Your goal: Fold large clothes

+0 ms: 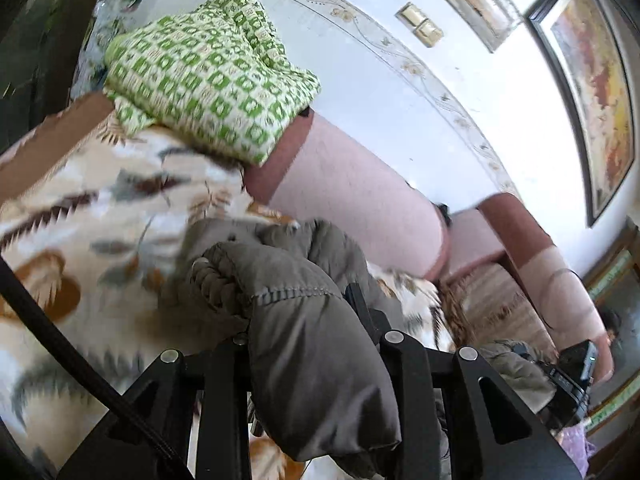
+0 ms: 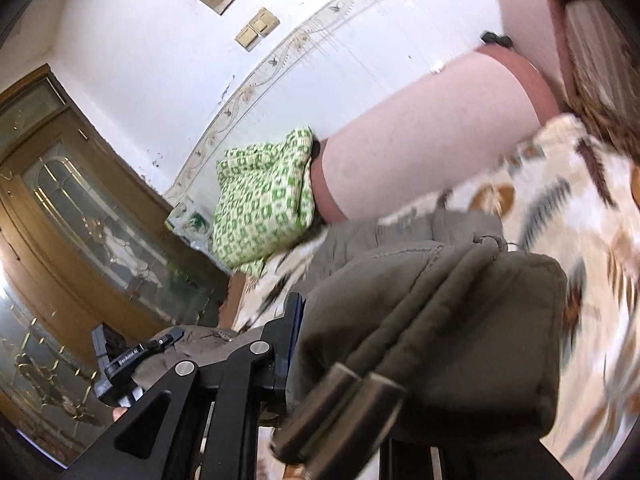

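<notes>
1. Olive-grey padded jacket [image 1: 316,344]: a quilted, puffy garment, bunched up and lifted above the bed, hanging between my two grippers.
2. My left gripper [image 1: 308,320] is clenched on a thick fold of the jacket; the padded cloth bulges over and between the black fingers, and a ribbed knit cuff [image 1: 212,284] sticks out to the left of the grip.
3. My right gripper [image 2: 400,332] is likewise clamped on the jacket [image 2: 460,320]; a folded edge with two parallel padded ridges runs up from the jaws, which the cloth mostly hides.
4. Two metal cylinders [image 2: 340,412] that look like cord ends hang close to the right lens, blurred.
5. From the right wrist view, the left gripper [image 2: 132,356] shows low at the left with grey cloth trailing from it.
6. Below the jacket lies a cream bedspread [image 1: 92,216] with brown and grey leaf patterns.
7. A green-and-white checked cloth [image 1: 208,80] sits heaped at the head of the bed, touching a pink bolster pillow [image 1: 352,184].
8. Behind stands a white wall [image 1: 400,60] with a floral border, beige switches [image 1: 420,24] and a framed painting [image 1: 592,92].
9. A wooden door with patterned glass [image 2: 80,216] shows in the right wrist view.
</notes>
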### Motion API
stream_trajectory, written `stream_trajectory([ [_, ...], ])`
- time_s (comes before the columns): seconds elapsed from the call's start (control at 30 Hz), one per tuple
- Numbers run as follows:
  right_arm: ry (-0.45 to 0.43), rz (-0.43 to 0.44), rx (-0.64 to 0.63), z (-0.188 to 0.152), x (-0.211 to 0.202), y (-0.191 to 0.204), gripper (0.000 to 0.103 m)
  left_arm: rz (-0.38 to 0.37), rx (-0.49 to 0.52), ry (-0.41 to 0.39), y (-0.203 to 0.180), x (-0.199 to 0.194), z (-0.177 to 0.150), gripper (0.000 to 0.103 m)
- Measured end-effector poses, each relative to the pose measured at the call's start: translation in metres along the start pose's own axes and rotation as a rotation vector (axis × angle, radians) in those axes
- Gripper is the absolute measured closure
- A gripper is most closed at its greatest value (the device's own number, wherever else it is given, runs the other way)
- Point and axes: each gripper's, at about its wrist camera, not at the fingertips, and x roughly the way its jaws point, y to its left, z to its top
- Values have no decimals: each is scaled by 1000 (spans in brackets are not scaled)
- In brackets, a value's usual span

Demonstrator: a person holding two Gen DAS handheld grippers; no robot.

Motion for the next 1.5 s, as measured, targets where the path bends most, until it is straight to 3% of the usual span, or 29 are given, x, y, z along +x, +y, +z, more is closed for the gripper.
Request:
stream_trajectory([
  [0.17, 18, -89, -29, 58, 72, -7, 83, 105, -14, 43, 0, 75, 51, 75],
  [0.33, 50, -181, 23, 92, 147, -51, 82, 212, -60, 127, 21, 160, 77, 75],
  [0.57, 131, -260, 107, 103, 235, -116, 79, 290, -183, 224, 70, 254, 80, 68],
  [0.77, 166, -268, 168, 89, 285, -162, 76, 273, -241, 242, 95, 299, 73, 54],
  [0.9, 172, -263, 210, 84, 296, -175, 74, 192, -290, 231, 99, 295, 77, 38],
  [1.03, 144, -248, 199, 89, 278, -163, 66, 94, -311, 205, 95, 272, 82, 31],
  [1.17, 60, -210, 144, 102, 245, -139, 39, 43, -277, 180, 84, 244, 86, 30],
  [1.23, -3, -232, 81, 109, 223, -120, 27, 27, -245, 157, 75, 229, 87, 29],
  [1.3, -65, -261, 1, 113, 203, -100, 7, 9, -227, 141, 67, 217, 88, 27],
  [1.4, -196, -364, -140, 114, 172, -71, 5, -33, -222, 92, 58, 194, 90, 23],
  [1.5, -221, -371, -226, 107, 158, -48, 5, -35, -142, -7, 39, 170, 91, 17],
])
